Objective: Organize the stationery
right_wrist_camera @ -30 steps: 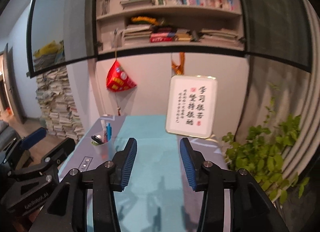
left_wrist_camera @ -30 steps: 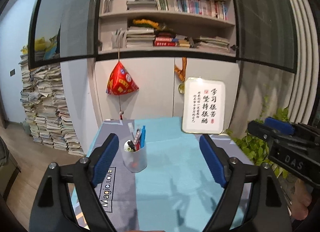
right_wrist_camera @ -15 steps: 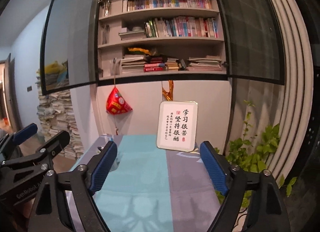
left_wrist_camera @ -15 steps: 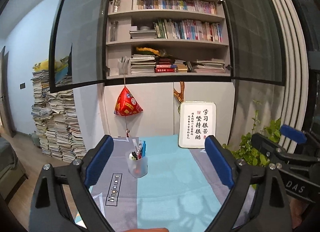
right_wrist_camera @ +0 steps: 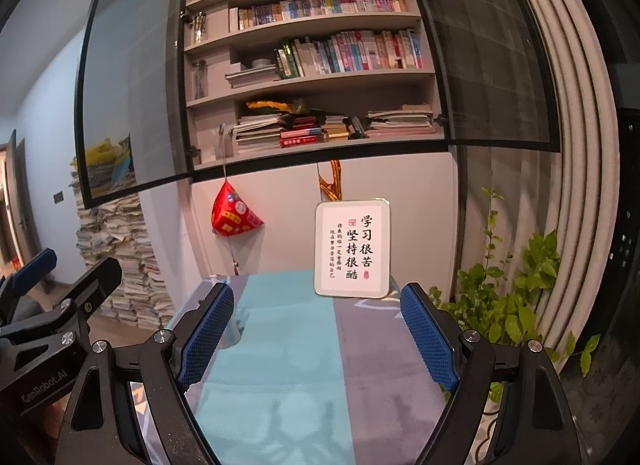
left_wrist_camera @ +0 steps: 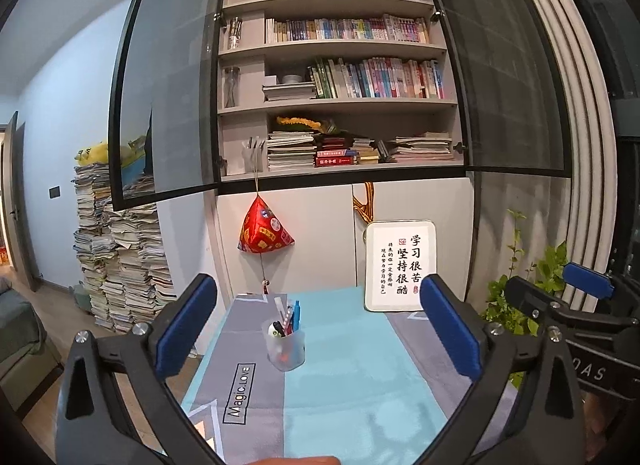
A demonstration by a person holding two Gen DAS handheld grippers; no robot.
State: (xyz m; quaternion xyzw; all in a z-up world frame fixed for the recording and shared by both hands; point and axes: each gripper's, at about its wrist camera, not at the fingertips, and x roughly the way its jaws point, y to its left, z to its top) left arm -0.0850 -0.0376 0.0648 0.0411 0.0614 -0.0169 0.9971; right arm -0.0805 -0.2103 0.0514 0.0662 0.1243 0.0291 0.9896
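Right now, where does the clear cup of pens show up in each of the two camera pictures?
Left wrist view: pen cup stands at lower centre on the table mat, left of the framed calligraphy sign.
Right wrist view: almost hidden behind the left blue pad; only a sliver shows.
Shared landmark: the framed calligraphy sign.

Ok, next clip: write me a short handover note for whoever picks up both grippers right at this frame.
Left gripper: jaws opening, nothing between them, held back from the desk.
Right gripper: open, empty, also held back.
Job's things: the translucent plastic pen cup stands upright on the grey and turquoise desk mat, left of centre, with several pens standing in it. The white framed calligraphy sign stands at the back of the desk.
Done: pens appear gathered in the cup; no loose stationery shows on the mat.
Left: probably nothing; check the desk edges that the cameras do not cover.
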